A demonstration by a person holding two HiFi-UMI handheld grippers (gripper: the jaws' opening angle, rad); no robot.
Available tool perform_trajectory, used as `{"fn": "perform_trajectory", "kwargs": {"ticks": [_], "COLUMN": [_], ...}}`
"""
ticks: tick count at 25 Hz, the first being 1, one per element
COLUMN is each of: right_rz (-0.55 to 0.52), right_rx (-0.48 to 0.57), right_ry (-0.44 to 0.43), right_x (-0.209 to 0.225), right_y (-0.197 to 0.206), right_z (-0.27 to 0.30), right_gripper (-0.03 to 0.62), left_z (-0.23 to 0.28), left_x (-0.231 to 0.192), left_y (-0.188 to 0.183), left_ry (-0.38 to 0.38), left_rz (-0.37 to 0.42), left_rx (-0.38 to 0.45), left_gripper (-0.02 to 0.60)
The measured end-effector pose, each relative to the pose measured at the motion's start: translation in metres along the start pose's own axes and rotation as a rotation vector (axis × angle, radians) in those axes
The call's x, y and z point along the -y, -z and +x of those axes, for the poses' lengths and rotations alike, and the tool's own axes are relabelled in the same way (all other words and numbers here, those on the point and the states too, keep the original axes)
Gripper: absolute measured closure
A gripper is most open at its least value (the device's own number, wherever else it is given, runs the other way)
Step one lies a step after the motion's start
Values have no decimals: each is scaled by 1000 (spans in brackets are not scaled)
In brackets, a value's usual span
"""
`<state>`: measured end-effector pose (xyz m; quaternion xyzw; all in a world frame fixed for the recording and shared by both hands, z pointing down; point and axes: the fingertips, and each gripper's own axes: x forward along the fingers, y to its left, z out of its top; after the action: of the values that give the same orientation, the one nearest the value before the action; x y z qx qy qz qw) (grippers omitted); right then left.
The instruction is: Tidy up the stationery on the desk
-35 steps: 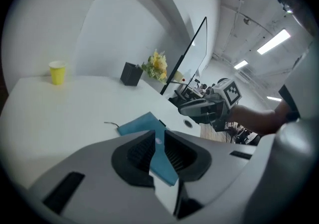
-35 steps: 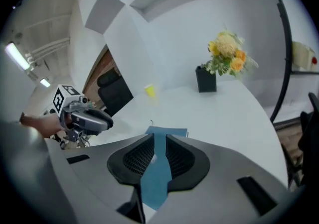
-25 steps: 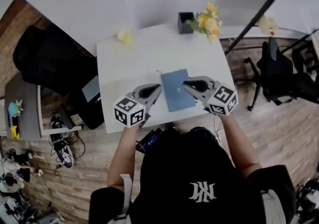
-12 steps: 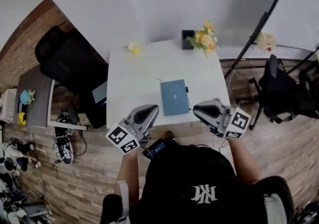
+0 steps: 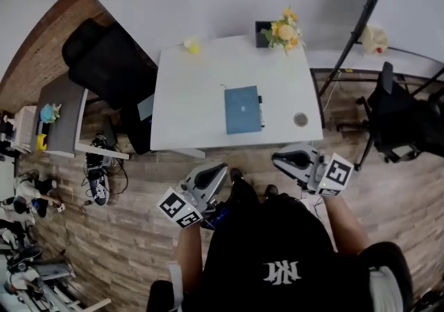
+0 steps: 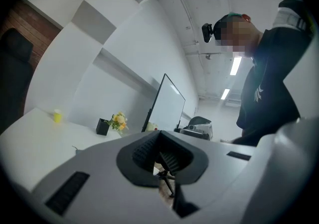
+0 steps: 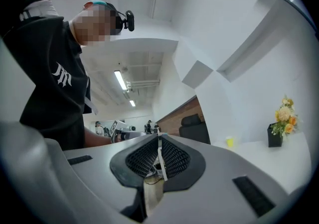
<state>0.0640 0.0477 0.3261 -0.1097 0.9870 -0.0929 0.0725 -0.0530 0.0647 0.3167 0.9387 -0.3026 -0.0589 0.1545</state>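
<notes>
White desk (image 5: 187,116) against the wall: blue notebook (image 5: 243,109) lies square near the front edge, right of centre. Left gripper (image 5: 207,177) and right gripper (image 5: 295,159) hang off that edge, jaws pressed together, empty. Tidying probably done; otherwise the next move means reaching forward to the notebook.

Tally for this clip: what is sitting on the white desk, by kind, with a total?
blue notebook: 1
black pot of flowers: 1
small yellow cup: 1
round grey disc: 1
Total: 4
A dark strip at the notebook's right edge is too small to identify, so it is not counted.
</notes>
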Motion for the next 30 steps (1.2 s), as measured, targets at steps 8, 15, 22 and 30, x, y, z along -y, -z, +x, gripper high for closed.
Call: {"fn": "perform_trajectory", "kwargs": {"ticks": [8,15,22,30], "right_rz": [-11,8,39,60], "right_rx": [-74,-86,-101,-122], "right_ry": [-70,-68,-24,40], "right_x": [-43,-93,-150,-193], "right_y": [19,30,52,71], "right_z": [25,51,99,103], "right_gripper": [545,545,545,545], "left_z": [-37,-71,-135,-160], "left_x": [14,22,28,40], "left_y": [-3,2,25,47], "left_ry": [-1,78,128,198], "left_rz": [20,22,-13,-42], "left_rx": [-20,-22,-63,-91], "left_gripper": [578,578,578,578]}}
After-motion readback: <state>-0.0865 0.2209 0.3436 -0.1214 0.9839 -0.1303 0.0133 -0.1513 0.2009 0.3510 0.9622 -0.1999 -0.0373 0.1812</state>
